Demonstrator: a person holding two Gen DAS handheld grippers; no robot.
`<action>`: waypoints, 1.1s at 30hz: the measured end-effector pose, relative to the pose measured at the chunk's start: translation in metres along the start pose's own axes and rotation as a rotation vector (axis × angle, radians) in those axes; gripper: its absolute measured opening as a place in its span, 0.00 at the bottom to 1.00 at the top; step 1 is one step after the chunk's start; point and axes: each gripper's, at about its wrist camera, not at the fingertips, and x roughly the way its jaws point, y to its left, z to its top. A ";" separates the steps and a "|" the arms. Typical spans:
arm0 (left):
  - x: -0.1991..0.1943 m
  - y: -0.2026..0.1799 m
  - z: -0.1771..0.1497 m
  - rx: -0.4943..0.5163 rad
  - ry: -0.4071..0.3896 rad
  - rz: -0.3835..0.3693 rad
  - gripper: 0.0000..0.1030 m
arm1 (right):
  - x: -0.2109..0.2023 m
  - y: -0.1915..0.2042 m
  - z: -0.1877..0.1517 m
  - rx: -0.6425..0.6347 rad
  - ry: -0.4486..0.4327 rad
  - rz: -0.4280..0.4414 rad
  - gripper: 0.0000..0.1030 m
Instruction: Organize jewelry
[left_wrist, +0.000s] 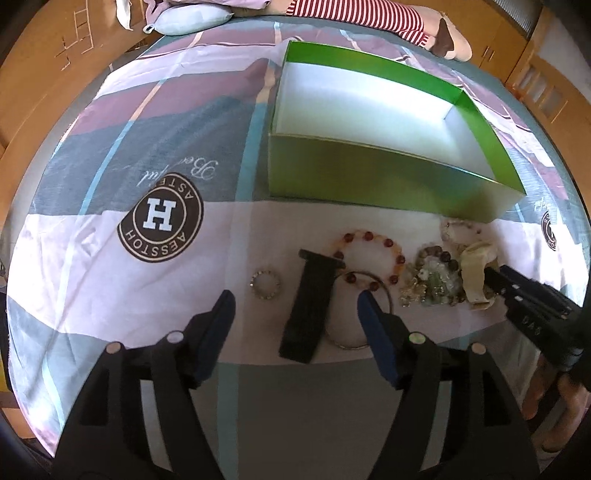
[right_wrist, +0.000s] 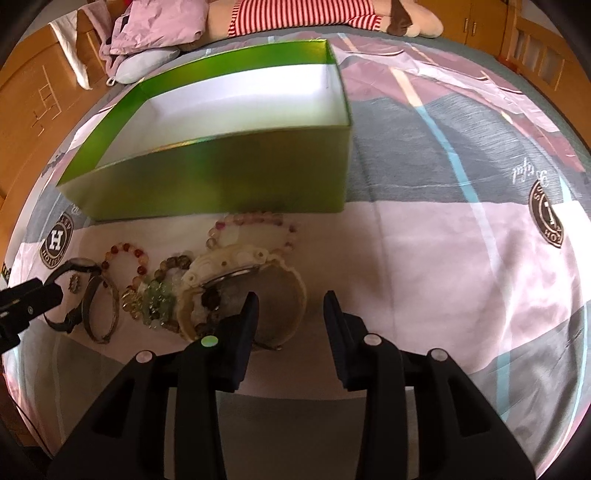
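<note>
Bed, patterned cover (left_wrist: 110, 258); items listed left to right from the left wrist view.

1. Left tool (left_wrist: 297, 301): released, fingers spread wide and clear of the cover, nothing pinched. The black watch lies between them.
2. Small beaded ring (left_wrist: 264, 284): flat on the cover, just left of the watch.
3. Black watch (left_wrist: 308, 306): strap laid lengthwise, lying loose.
4. Thin metal bangle (left_wrist: 384, 295): partly behind the left tool's right finger.
5. Red-and-amber bead bracelet (left_wrist: 373, 258): overlapping the bangle's top.
6. Heap of mixed bead bracelets (left_wrist: 432, 280) (green, brown, pale).
7. Cream watch (right_wrist: 240, 280): at the heap's right edge.
8. Right tool (right_wrist: 291, 306): part-open; its left finger stands over the cream watch's strap loop, whether touching cannot be told.
9. Green box (left_wrist: 369, 177): open, white inside, empty, behind the jewellery row.
</note>
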 end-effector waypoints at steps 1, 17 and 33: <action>0.002 0.000 0.000 0.000 0.004 -0.001 0.67 | -0.002 -0.003 0.001 0.008 -0.010 -0.006 0.36; -0.014 0.022 0.010 -0.098 -0.031 -0.058 0.16 | -0.022 0.007 0.003 -0.036 -0.098 0.040 0.04; -0.097 -0.017 0.073 -0.023 -0.259 -0.128 0.16 | -0.080 0.016 0.064 -0.048 -0.295 0.086 0.04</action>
